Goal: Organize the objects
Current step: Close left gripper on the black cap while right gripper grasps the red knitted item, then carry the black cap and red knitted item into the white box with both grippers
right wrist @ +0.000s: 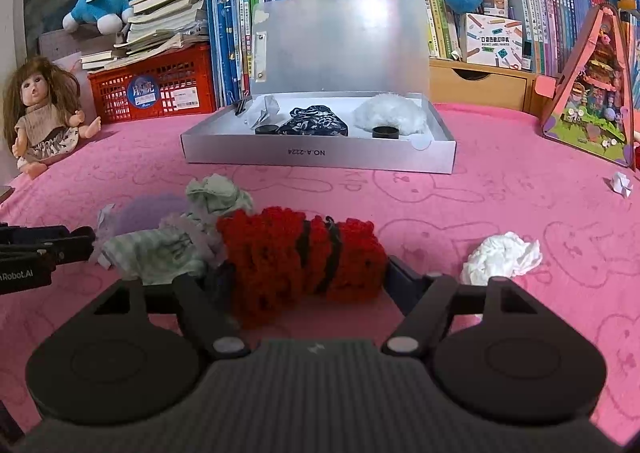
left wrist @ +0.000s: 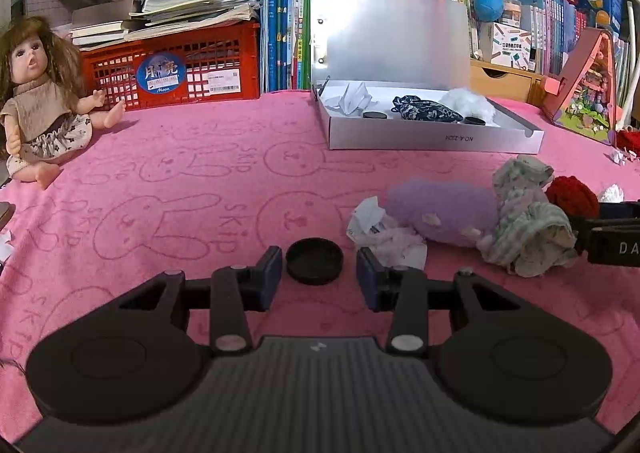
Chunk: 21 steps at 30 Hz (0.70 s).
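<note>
A black round cap (left wrist: 315,261) lies on the pink cloth between the blue pads of my left gripper (left wrist: 319,267). Pink cloth shows between the cap and the right pad, so the jaws stand open around it. A red knitted piece with black bands (right wrist: 300,257) fills the gap of my right gripper (right wrist: 304,277), whose pads sit against its two sides. The same red piece (left wrist: 572,195) shows at the far right of the left wrist view. An open silver box (right wrist: 320,157) stands behind, holding folded paper, a dark patterned pouch, white fluff and two black caps.
A purple plush (left wrist: 440,213), a green striped cloth (left wrist: 528,229) and crumpled paper (left wrist: 384,233) lie heaped between the grippers. White tissue (right wrist: 500,253) sits right of the right gripper. A doll (left wrist: 40,93), a red crate (left wrist: 172,69), books and a toy house (left wrist: 588,93) line the back.
</note>
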Available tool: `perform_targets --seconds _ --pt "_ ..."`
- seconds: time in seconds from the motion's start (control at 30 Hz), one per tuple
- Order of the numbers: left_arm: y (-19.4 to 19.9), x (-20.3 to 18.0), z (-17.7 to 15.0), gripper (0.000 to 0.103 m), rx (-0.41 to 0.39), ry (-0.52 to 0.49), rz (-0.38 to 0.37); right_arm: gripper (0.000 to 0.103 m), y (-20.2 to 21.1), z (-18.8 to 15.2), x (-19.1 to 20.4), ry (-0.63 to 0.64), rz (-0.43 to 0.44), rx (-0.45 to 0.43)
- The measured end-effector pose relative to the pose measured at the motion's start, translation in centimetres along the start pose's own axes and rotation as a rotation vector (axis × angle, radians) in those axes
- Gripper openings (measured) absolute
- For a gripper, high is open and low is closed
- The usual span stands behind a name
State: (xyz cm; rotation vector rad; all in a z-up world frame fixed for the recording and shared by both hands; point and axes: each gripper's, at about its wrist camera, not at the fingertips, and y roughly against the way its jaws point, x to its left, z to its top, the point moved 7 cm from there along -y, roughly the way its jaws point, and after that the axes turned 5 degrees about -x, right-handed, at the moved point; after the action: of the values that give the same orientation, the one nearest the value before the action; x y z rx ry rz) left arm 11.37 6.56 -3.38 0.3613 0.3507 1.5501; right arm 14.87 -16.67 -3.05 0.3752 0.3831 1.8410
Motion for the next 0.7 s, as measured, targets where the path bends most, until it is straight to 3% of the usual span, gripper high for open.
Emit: perform_targets --seconds 0.2,0.37,0.7 --pt "-0.2 0.0 0.2 0.046 -0.001 0.011 0.002 0.074 0.0 -0.1 -0.1 -0.008 0.000 -0.005" --pt "-0.2 0.0 0.3 0.037 -0.012 0.021 0.003 0.066 0.3 -0.1 -0.5 -0.029 -0.007 -0.021" --pt "0.5 -0.7 1.7 0.037 -0.033 0.019 -0.033 0.064 0.6 0.4 -0.6 -0.023 -0.031 -0.026"
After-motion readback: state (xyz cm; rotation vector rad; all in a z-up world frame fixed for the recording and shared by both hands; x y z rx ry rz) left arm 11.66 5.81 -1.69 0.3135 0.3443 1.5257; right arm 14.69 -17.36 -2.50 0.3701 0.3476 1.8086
